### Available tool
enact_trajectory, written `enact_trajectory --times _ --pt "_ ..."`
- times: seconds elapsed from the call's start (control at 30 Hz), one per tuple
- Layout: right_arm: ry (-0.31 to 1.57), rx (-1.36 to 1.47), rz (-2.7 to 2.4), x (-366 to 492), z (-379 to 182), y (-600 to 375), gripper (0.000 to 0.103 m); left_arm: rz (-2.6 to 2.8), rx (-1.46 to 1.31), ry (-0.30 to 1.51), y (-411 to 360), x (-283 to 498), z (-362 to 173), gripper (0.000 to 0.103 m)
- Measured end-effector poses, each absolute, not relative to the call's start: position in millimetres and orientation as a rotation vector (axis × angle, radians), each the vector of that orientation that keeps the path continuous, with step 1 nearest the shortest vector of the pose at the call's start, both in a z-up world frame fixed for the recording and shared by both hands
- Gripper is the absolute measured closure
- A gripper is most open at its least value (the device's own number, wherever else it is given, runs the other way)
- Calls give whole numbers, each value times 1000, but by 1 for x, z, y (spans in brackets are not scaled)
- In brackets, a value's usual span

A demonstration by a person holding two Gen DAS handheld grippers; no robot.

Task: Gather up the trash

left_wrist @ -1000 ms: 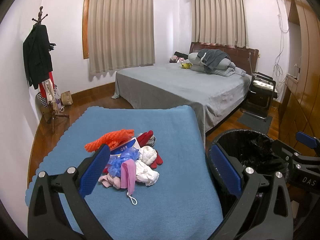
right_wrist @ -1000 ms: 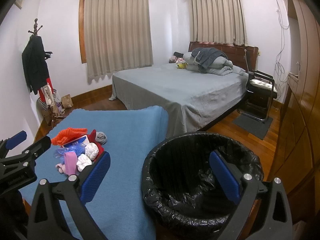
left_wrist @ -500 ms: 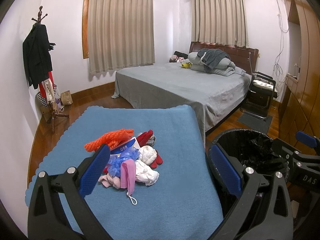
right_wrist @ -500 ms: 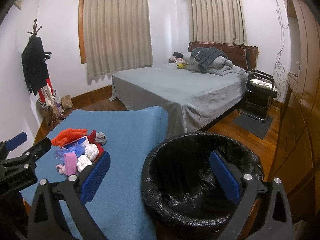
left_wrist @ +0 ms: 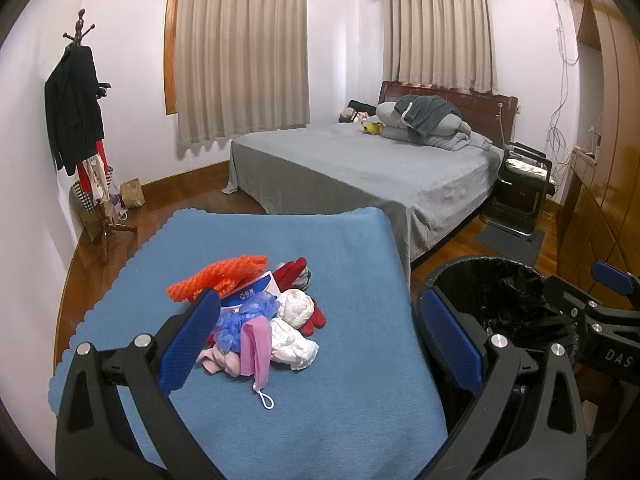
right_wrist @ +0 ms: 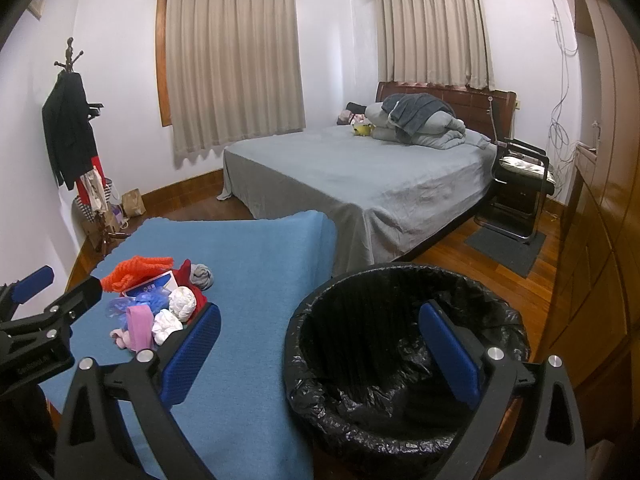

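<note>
A pile of trash (left_wrist: 256, 312) lies on the blue cloth-covered table (left_wrist: 340, 400): orange netting, a blue and white box, blue plastic, white crumpled paper, red fabric, a pink mask. The pile also shows in the right wrist view (right_wrist: 156, 300). A bin with a black liner (right_wrist: 400, 352) stands right of the table; its rim shows in the left wrist view (left_wrist: 500, 292). My left gripper (left_wrist: 320, 344) is open and empty above the table, just in front of the pile. My right gripper (right_wrist: 320, 352) is open and empty over the bin's left rim.
A bed with a grey sheet (left_wrist: 360, 172) stands behind the table. A coat rack (left_wrist: 80, 120) is at the left wall. A black chair (left_wrist: 524, 184) and a dark mat (left_wrist: 508, 240) are at the right, by wooden wardrobes (right_wrist: 600, 200).
</note>
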State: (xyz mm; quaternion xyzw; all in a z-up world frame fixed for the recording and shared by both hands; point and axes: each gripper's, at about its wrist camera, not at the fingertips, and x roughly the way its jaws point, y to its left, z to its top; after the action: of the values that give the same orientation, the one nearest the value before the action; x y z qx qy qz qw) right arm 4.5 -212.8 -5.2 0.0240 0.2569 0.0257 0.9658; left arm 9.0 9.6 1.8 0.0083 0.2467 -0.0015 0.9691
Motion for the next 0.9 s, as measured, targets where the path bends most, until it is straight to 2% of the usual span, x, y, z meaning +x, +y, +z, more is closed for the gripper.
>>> enact_trajectory --times 0.43,0.9 --pt "547 47 71 23 -25 -195 6 28 22 486 23 4 -23 5" --pt "582 16 209 72 -69 -119 6 192 3 539 114 26 -62 5"
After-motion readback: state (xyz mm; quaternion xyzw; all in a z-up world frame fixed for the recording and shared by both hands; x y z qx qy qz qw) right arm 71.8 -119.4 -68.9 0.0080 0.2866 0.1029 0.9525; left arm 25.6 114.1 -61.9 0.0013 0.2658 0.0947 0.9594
